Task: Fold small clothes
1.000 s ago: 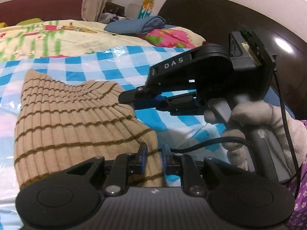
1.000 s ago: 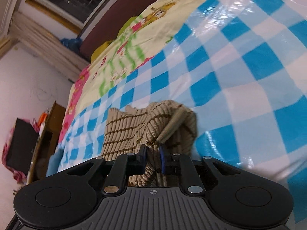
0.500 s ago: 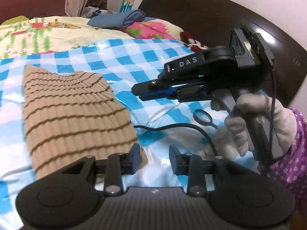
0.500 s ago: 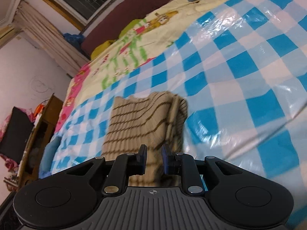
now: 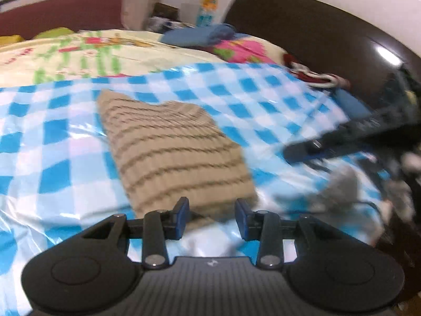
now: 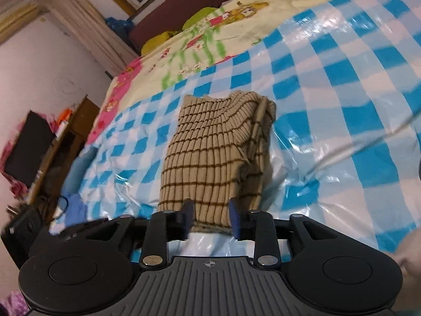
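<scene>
A folded beige knit garment with brown stripes (image 5: 173, 152) lies flat on the blue-and-white checked sheet (image 5: 52, 142). It also shows in the right wrist view (image 6: 213, 155). My left gripper (image 5: 211, 218) is open and empty, just short of the garment's near edge. My right gripper (image 6: 210, 217) is open and empty, its fingers at the garment's near end. The right gripper shows blurred in the left wrist view (image 5: 350, 137), off to the right of the garment.
A cartoon-print quilt (image 5: 79, 55) lies beyond the checked sheet, with a folded blue cloth (image 5: 200, 35) on a pink pillow (image 5: 242, 50). A dark headboard (image 5: 315, 39) stands at the right. A wooden cabinet (image 6: 60, 142) stands left of the bed.
Both grippers let go of the garment and opened. Both have pulled back from it, and the garment now lies folded and flat. The right gripper moved away to the right.
</scene>
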Available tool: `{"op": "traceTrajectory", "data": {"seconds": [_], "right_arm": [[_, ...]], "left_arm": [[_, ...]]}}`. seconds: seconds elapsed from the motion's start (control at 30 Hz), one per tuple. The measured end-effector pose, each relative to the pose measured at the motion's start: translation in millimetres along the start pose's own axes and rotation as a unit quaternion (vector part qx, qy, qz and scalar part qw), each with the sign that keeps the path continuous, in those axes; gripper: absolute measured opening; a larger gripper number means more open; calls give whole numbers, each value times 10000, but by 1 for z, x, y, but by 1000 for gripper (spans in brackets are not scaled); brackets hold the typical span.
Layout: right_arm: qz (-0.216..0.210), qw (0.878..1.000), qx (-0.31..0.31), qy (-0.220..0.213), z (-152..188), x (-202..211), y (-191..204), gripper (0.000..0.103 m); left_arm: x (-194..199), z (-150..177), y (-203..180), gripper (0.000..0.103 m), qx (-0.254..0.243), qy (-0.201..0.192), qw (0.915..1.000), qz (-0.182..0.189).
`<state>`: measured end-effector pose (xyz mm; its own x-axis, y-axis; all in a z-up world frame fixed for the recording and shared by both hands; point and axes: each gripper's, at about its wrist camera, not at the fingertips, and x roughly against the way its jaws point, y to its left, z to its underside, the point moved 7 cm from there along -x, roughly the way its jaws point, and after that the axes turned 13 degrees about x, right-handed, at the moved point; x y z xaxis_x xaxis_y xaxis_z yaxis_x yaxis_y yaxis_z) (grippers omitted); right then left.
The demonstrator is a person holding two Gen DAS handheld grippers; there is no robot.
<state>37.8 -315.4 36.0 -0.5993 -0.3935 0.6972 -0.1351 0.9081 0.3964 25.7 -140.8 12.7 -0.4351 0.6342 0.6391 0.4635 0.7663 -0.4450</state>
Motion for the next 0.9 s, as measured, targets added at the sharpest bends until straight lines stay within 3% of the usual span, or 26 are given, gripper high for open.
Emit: {"op": "traceTrajectory", "data": {"seconds": [0.1, 0.2, 0.23, 0.3, 0.47, 0.6, 0.67, 0.73, 0.9], "right_arm": [[89, 9998, -73, 173, 3, -34, 2, 44], [161, 9988, -284, 355, 11, -68, -3, 45], [87, 9989, -309, 347, 13, -74, -3, 42], [-8, 9990, -310, 309, 14, -75, -2, 6], [250, 9994, -234, -48, 2, -43, -18, 4], [746, 9962, -237, 384, 25, -67, -43, 4], [761, 9949, -388, 531, 34, -78, -49, 4], [745, 9951, -360, 538, 31, -73, -44, 13], [1027, 9942, 326, 8, -9, -31, -13, 14]], "left_arm": [[-18, -5, 15, 42, 33, -146, 9993, -348], [-29, -6, 27, 42, 238, -93, 9987, -445], [-32, -6, 27, 42, 225, -70, 9986, -465], [-33, -9, 25, 42, 108, -87, 9988, -470], [-38, -26, 19, 43, 38, -319, 9988, -365], [-66, -21, 21, 48, -65, -140, 9985, -524], [-79, -11, 23, 48, -223, 36, 9976, -658], [-77, -11, 20, 49, -326, -19, 9970, -697], [-62, -26, 13, 49, -299, -209, 9976, -584]]}}
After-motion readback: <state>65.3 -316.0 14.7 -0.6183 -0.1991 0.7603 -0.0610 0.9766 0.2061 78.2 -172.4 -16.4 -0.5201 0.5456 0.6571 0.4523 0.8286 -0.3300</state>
